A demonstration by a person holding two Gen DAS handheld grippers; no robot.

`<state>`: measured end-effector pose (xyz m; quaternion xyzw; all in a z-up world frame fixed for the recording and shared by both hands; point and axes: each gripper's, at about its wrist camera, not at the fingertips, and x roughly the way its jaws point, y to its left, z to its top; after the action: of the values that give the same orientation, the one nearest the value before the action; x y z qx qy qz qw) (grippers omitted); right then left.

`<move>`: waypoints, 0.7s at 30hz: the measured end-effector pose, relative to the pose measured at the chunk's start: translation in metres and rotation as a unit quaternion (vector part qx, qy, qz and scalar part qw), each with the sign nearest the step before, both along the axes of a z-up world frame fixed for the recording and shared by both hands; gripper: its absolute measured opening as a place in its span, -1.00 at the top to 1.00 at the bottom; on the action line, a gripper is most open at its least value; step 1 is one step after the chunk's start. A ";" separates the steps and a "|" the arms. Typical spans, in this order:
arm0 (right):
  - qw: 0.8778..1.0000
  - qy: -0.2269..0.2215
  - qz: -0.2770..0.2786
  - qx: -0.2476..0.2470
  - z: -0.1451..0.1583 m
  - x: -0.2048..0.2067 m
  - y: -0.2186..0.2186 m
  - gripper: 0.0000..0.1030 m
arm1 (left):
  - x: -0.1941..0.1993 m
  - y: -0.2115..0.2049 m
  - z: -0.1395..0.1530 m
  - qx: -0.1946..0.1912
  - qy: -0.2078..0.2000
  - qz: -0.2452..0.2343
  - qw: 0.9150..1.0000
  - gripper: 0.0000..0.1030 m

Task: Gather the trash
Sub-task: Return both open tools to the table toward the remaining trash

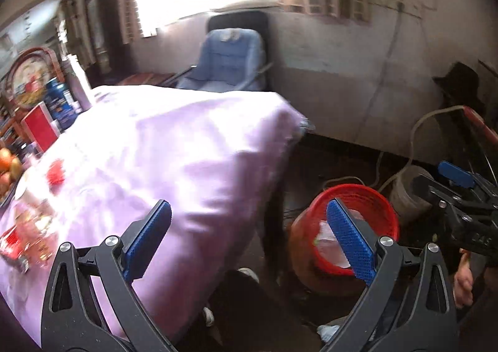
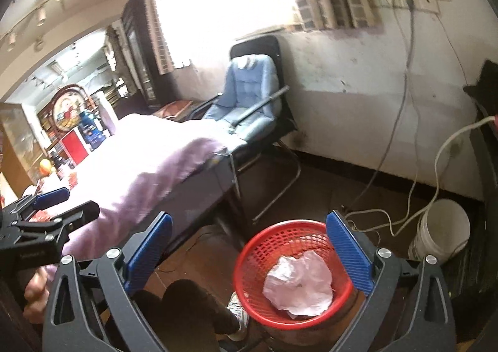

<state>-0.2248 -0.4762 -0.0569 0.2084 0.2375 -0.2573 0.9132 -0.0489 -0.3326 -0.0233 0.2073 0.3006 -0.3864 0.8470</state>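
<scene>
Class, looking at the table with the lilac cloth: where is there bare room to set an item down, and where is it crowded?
Bare: the lilac cloth from its middle to the blue chair. Crowded: the edge by the red box, fruit and wrappers.

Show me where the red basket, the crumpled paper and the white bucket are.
red basket (image 2: 249, 246): right wrist view, on its left rim.
crumpled paper (image 2: 298, 283): right wrist view, its middle.
white bucket (image 2: 442, 233): right wrist view, its side wall.
</scene>
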 end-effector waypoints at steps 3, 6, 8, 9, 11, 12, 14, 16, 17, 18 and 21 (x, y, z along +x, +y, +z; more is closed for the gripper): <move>1.000 0.002 0.017 -0.013 0.008 0.007 0.017 -0.88 | 0.010 0.025 0.005 -0.010 -0.002 0.032 0.999 -0.87; 0.999 0.006 0.036 -0.026 0.014 0.016 0.036 -0.88 | 0.023 0.056 0.009 -0.020 -0.003 0.061 0.998 -0.87; 0.998 0.008 0.051 -0.028 0.017 0.022 0.047 -0.88 | 0.032 0.075 0.012 -0.023 -0.007 0.082 0.996 -0.87; 0.998 0.009 0.058 -0.028 0.017 0.026 0.052 -0.88 | 0.038 0.087 0.014 -0.024 -0.010 0.094 0.995 -0.87; 0.997 0.016 0.075 -0.028 0.016 0.034 0.065 -0.88 | 0.048 0.106 0.017 -0.026 -0.012 0.115 0.993 -0.87; 0.996 0.020 0.082 -0.030 0.016 0.038 0.070 -0.88 | 0.055 0.118 0.018 -0.028 -0.011 0.126 0.992 -0.87; 0.995 0.028 0.093 -0.035 0.015 0.045 0.082 -0.88 | 0.070 0.146 0.022 -0.034 -0.008 0.151 0.988 -0.87; 0.993 0.036 0.106 -0.042 0.015 0.053 0.094 -0.88 | 0.085 0.173 0.024 -0.036 -0.010 0.180 0.983 -0.87; 0.992 0.038 0.110 -0.044 0.015 0.055 0.098 -0.88 | 0.093 0.189 0.026 -0.037 -0.013 0.198 0.979 -0.87; 0.992 0.040 0.114 -0.047 0.016 0.058 0.103 -0.88 | 0.100 0.202 0.027 -0.037 -0.016 0.214 0.976 -0.87; 0.990 0.043 0.128 -0.049 0.018 0.069 0.114 -0.88 | 0.121 0.244 0.026 -0.030 -0.021 0.262 0.964 -0.87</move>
<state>-0.1559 -0.3626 -0.0392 0.1203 0.2884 -0.1584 0.9366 0.0725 -0.0884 0.0031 0.1033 0.3151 -0.1553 0.9305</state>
